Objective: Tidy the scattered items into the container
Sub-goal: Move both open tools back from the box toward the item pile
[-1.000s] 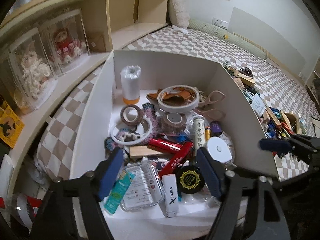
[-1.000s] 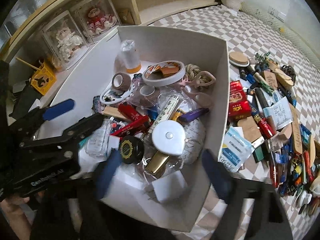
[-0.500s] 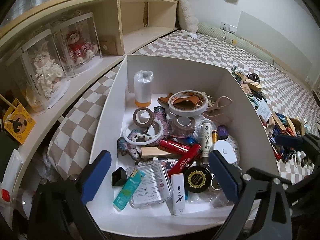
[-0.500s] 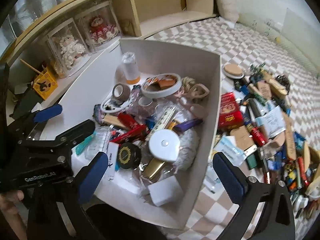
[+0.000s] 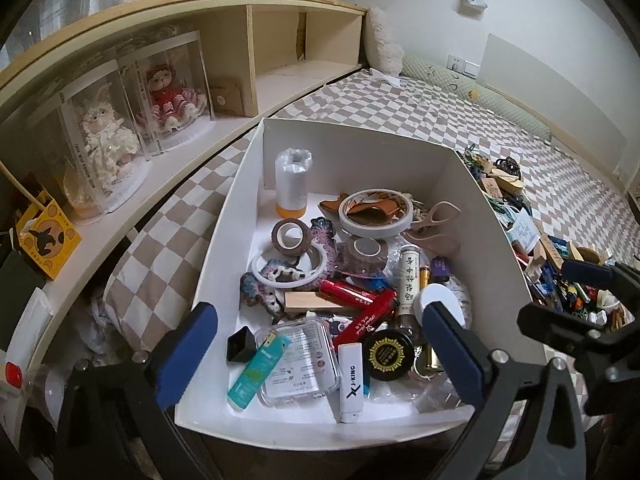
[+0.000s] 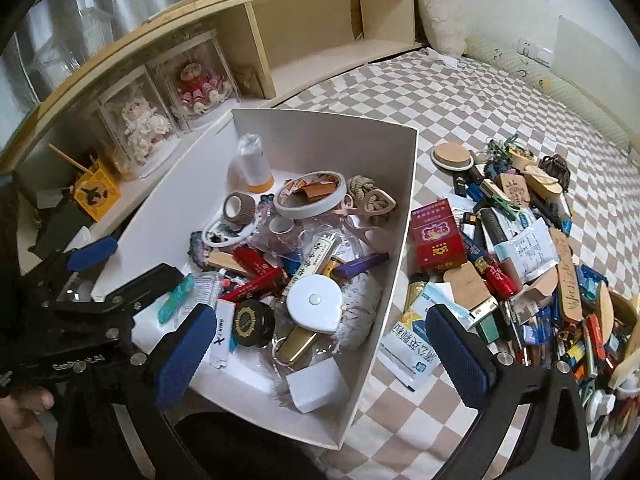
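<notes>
Both hand-held grippers hover above the near end of the open white cardboard box (image 5: 460, 184), which sits on the beige-and-white checkered bedspread (image 6: 460, 92). Left gripper (image 5: 320, 350): its jaws are opening, blue pads far apart, nothing between them; below it in the box lie a teal lighter (image 5: 258, 368), a clear plastic case (image 5: 298, 360), a white USB-style stick (image 5: 351, 380) and a round black tin with a gold emblem (image 5: 390, 354). Right gripper (image 6: 320, 354): jaws spread fully wide and empty, straddling the box's right wall, its left pad over the box and its right pad over the bedspread. Farther inside the box are a white round tape measure (image 6: 316, 304), red tubes (image 5: 352, 296), a brown tape roll (image 5: 291, 236), a large white tape ring (image 5: 374, 214) and a clear roll with an orange base (image 5: 291, 182) standing at the far left corner. The scattered pile of small items (image 6: 520, 248) lies on the bedspread just right of the box, including a red carton (image 6: 436, 240) and a white-and-blue sachet (image 6: 412, 344). A wooden shelf (image 5: 280, 56) with boxed dolls (image 5: 104, 148) runs along the far left.
</notes>
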A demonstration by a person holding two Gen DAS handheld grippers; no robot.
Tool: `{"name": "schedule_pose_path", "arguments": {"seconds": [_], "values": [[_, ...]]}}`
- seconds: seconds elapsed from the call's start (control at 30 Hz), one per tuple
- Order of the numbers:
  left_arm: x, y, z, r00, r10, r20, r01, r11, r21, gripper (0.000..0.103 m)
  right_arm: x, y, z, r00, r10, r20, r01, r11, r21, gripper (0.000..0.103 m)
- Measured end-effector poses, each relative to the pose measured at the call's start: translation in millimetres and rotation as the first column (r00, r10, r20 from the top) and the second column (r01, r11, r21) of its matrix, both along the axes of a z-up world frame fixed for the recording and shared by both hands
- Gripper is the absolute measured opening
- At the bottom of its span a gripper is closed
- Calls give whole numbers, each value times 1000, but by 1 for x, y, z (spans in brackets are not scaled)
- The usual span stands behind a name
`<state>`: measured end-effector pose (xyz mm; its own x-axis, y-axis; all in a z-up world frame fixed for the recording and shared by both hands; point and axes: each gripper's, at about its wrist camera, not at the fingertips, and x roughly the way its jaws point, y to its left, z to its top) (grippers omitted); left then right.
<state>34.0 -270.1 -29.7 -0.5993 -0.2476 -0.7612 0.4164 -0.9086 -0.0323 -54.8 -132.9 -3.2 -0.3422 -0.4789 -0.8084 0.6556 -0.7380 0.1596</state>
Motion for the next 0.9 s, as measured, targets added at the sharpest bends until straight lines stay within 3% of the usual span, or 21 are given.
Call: {"name": "schedule_pose_path", "arguments": {"seconds": [0.47,0.9], "values": [[2,32,23,998,-22,-50,21,1000,-15,103,-1,35,23,998,-34,-47,32,999,-28,103],[-27,94,33,990,-124,-74,122,992,-22,103,-16,117,38,984,-156,-84,152,987,-47,103]]}}
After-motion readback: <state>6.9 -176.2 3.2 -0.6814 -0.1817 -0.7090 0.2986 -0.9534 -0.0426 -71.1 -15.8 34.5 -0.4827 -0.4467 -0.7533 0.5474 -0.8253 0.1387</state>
